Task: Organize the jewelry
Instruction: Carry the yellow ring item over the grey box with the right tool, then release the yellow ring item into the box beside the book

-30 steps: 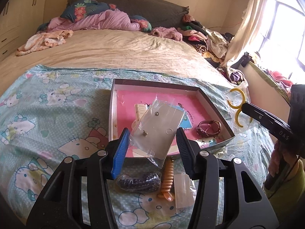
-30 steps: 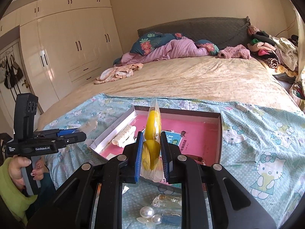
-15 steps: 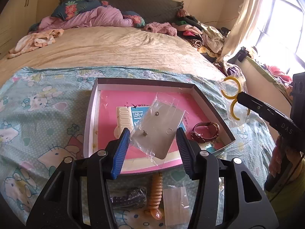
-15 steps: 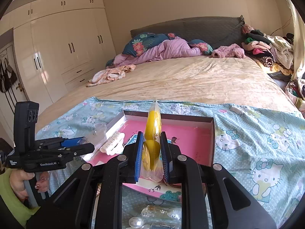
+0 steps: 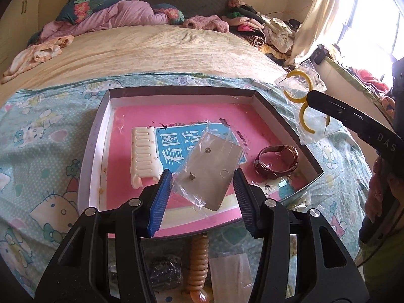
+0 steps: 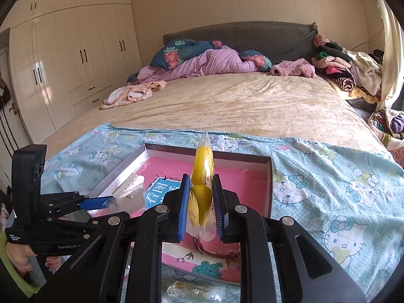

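Two packets are hanging over the tray (image 5: 99, 136), where a comb and watch (image 5: 276, 161) are lying: the left gripper (image 5: 202, 189) is pinching the stud card (image 5: 209, 171), the right gripper (image 6: 201, 208) the yellow hoops (image 6: 202, 192) (several pieces are waiting outside).

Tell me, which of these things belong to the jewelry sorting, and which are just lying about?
Part of the job:
- tray
- stud earrings packet, in left gripper
- yellow hoops packet, in right gripper
- watch
- white hair clip
- coiled band

Just lying about:
- pillows
- clothes pile
- wardrobe
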`<state>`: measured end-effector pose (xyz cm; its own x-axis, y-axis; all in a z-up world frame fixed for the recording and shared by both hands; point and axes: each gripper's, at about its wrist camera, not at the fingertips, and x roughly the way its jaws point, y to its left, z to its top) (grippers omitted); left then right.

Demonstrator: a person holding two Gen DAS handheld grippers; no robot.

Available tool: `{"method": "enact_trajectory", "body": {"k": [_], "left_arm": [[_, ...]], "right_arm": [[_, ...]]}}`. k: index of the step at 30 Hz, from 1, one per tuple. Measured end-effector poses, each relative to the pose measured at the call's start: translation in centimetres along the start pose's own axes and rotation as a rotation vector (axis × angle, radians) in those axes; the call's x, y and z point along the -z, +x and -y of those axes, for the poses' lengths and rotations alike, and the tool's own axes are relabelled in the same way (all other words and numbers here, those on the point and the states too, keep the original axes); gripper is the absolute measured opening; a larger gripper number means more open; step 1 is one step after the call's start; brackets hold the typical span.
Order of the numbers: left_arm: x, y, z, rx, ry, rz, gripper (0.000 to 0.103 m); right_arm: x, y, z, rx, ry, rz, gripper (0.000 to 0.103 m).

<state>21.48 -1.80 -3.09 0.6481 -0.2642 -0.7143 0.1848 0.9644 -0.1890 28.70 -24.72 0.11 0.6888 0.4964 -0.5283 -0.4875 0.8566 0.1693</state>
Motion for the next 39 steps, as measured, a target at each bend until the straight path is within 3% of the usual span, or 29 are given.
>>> {"method": "enact_trajectory", "body": {"k": [22, 27, 39], "left_arm": [[0.9, 1.8, 0.2, -0.009, 0.027, -0.058, 0.043], [1.0, 1.5, -0.2, -0.007, 0.012, -0.06, 0.051], [1.1, 0.0, -0.8, 0.002, -0.022, -0.037, 0.054]], "right_arm": [[1.8, 5.4, 1.0, -0.043, 0.071, -0.127, 0.017], [2.6, 6.6, 1.3, -0.046, 0.091, -0.173, 0.017], [3.4, 6.5, 1.1, -0.054, 0.112, -0.187, 0.023]]}}
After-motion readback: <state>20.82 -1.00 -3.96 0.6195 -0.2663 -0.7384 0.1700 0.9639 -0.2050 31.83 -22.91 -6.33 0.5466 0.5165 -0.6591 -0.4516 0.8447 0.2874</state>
